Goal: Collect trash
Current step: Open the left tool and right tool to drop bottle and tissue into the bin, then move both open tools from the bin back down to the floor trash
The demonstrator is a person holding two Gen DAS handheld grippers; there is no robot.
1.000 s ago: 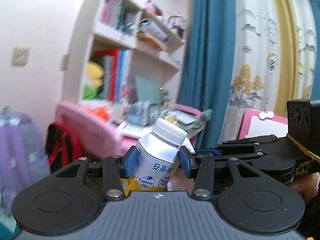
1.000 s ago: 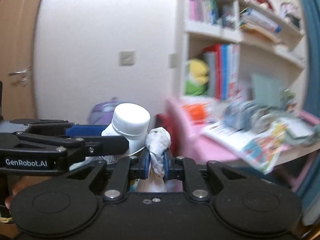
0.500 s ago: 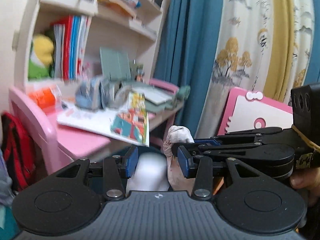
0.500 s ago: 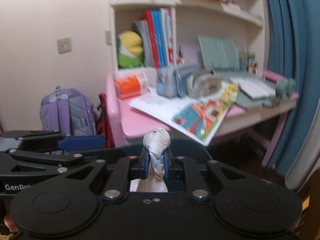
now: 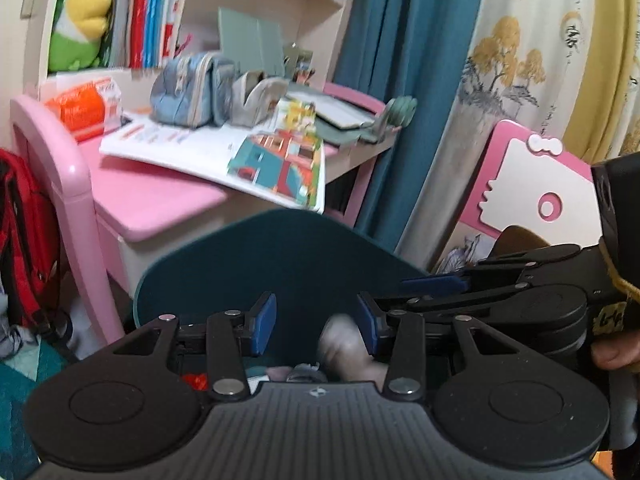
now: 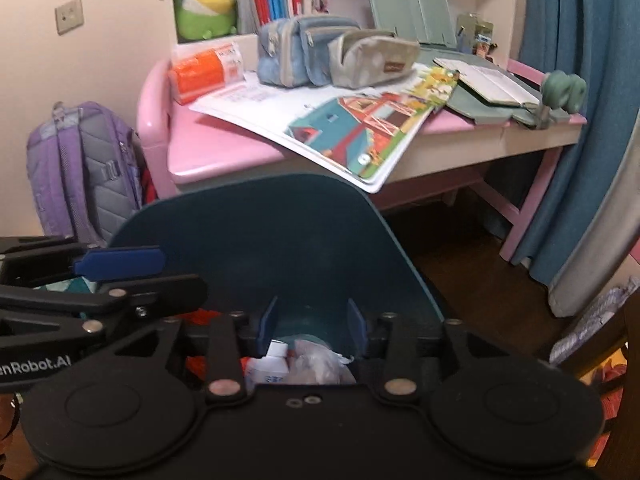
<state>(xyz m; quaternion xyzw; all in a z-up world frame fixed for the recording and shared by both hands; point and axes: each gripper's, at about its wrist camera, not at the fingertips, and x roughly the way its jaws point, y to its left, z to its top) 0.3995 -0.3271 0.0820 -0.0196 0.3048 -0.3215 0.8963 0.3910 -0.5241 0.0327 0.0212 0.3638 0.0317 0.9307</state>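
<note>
White tissue wad (image 6: 316,364) dropped from the opening right gripper (image 6: 312,326), now below its pads in the teal bin (image 6: 280,240) beside the bottle (image 6: 266,368); left gripper (image 5: 316,326) half-open, empty. Both items binned.

Left gripper (image 5: 316,322) and right gripper (image 6: 310,324): black linkage arms with silver rivets, blue finger pads (image 6: 267,326), round black hubs, white "GenRobot.AI" lettering on one.

Crumpled white tissue (image 6: 316,364) beside small white bottle (image 6: 269,366), both inside dark-teal bin (image 6: 280,240).
</note>
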